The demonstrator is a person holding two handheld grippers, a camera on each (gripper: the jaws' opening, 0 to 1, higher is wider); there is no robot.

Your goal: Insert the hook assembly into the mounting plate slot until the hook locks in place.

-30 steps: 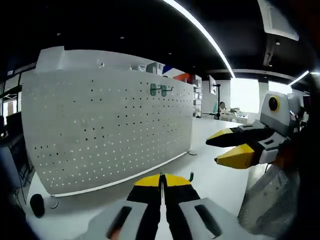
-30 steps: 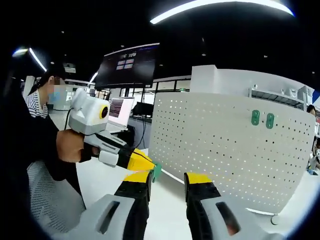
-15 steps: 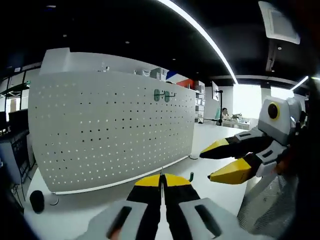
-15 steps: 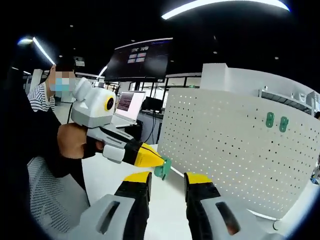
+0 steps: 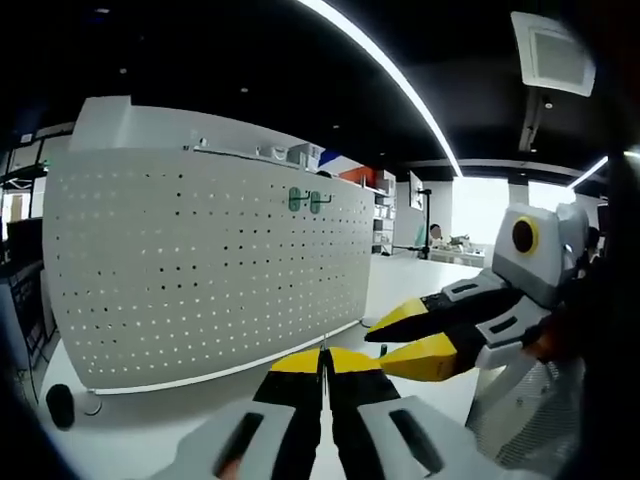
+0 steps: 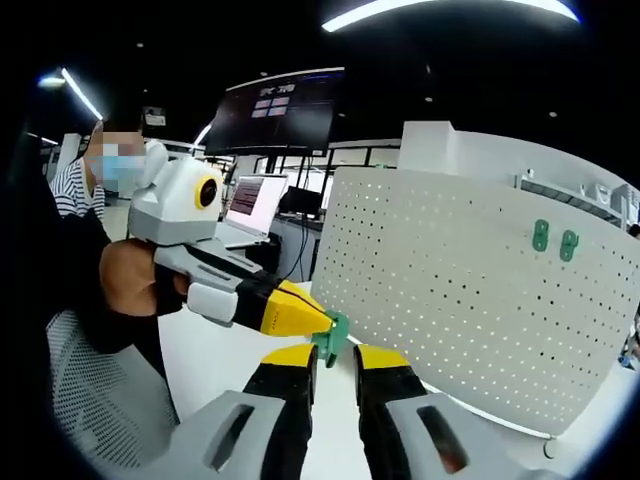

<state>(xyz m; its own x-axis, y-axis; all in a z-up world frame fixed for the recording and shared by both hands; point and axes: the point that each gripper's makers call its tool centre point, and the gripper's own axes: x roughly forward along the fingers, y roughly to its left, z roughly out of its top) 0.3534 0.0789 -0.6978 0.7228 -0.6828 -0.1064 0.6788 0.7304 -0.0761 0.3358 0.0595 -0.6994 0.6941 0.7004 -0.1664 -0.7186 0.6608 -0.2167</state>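
My left gripper (image 5: 322, 358) is shut; in the right gripper view a hand holds it (image 6: 318, 322) with a small green hook (image 6: 335, 335) sticking out of its yellow tips. My right gripper (image 6: 336, 358) is open, jaws narrowly apart, its tips just under that hook. In the left gripper view it (image 5: 380, 352) reaches in from the right and ends just over my left jaws. The white perforated mounting plate (image 5: 200, 270) stands upright on the table, also in the right gripper view (image 6: 460, 290). Two green hooks (image 5: 305, 200) hang near its top edge (image 6: 554, 239).
The plate stands on a white table (image 5: 150, 440) with a small black round object (image 5: 60, 405) at its left foot. A mesh chair back (image 6: 90, 390) is by the person. A large dark screen (image 6: 275, 115) and a monitor (image 6: 250, 205) stand behind.
My right gripper has come closer to my left gripper's tips and its jaws have narrowed beneath the green hook. Both cameras shifted slightly.
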